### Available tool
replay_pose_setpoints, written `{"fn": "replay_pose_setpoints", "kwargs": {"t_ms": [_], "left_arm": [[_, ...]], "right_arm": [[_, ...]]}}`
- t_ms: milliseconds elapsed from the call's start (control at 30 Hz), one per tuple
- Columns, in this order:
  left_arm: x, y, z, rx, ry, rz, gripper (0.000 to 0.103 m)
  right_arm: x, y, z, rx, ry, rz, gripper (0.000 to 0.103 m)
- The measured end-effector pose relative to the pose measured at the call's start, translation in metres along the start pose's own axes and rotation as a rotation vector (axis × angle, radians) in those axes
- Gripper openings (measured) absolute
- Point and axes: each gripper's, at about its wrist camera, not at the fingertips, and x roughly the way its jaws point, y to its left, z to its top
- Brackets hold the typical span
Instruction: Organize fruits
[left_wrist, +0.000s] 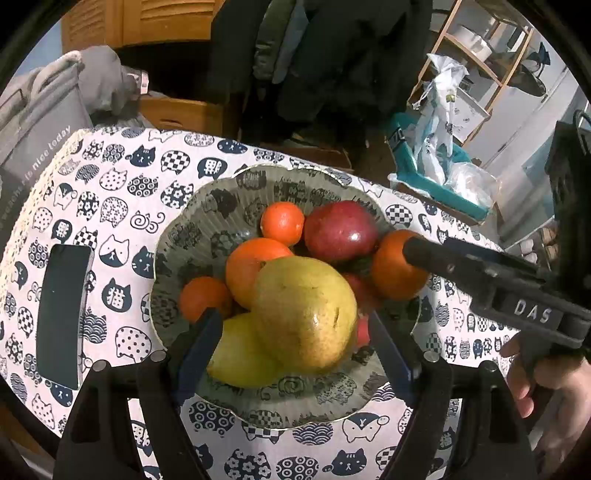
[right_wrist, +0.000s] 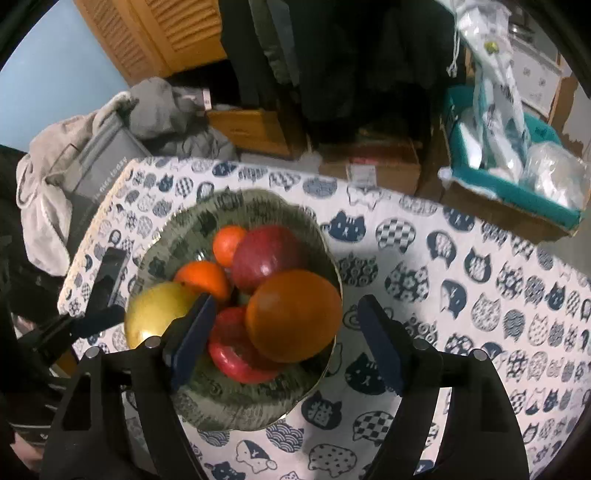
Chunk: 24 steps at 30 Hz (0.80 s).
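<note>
Nearest in the left wrist view, the left tool (left_wrist: 295, 343) stands with its blue-padded jaws spread to either side of a large yellow-green pear (left_wrist: 306, 314); the pads flank the fruit, and nothing is pinched between them. Under that pear lies a second, smaller yellow-green pear (left_wrist: 240, 362). Both rest in a grey scalloped glass bowl printed with cat shapes (left_wrist: 325, 398), which sits on a counter covered by a white cloth with navy cat-head patterns (left_wrist: 122, 192).

In the right wrist view, the right tool (right_wrist: 288, 343) is likewise spread wide. Its jaws straddle the bowl's right rim: the left pad is over the fruit, the right pad is over the cloth outside the bowl. A big round orange (right_wrist: 293, 314) lies between them, with a gap visible on its right side. Just below that orange is a red flattened fruit (right_wrist: 236, 358).

Further back in the bowl are a medium orange (left_wrist: 251, 266), a small tangerine on the left (left_wrist: 203, 295), a dark red apple (left_wrist: 340, 230) and a small tangerine at the rear (left_wrist: 282, 223).

A dark smartphone (left_wrist: 62, 314) lies flat on the cloth to the left of the bowl. Beyond the counter, to the right, stands a teal box holding plastic bags (left_wrist: 436, 173).
</note>
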Motion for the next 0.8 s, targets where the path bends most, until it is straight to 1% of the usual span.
{"fn": "replay_pose_setpoints", "kwargs": {"t_ms": [100,300,467,567,667,800], "left_arm": [[-0.008,-0.001,0.001,-0.001,-0.016,-0.003,0.082],[-0.031,-0.009,0.003,0.021,-0.062,0.006,0.082],[-0.060,-0.019,0.004,0.053,-0.133,0.024,0.082],[-0.077,-0.026,0.003,0.068,-0.176,0.036,0.084],[-0.093,-0.031,0.005,0.089,-0.211,0.057,0.084],[-0.117,-0.035,0.005,0.090,-0.263,0.045,0.085]], "right_arm": [[-0.013,0.000,0.002,0.012,-0.027,-0.003,0.080],[-0.048,0.006,0.005,-0.018,-0.094,-0.063,0.080],[-0.075,0.011,0.004,-0.034,-0.140,-0.131,0.081],[-0.096,0.014,0.003,-0.041,-0.180,-0.172,0.081],[-0.115,0.016,0.000,-0.039,-0.213,-0.190,0.081],[-0.150,0.019,-0.003,-0.034,-0.294,-0.209,0.082]]}}
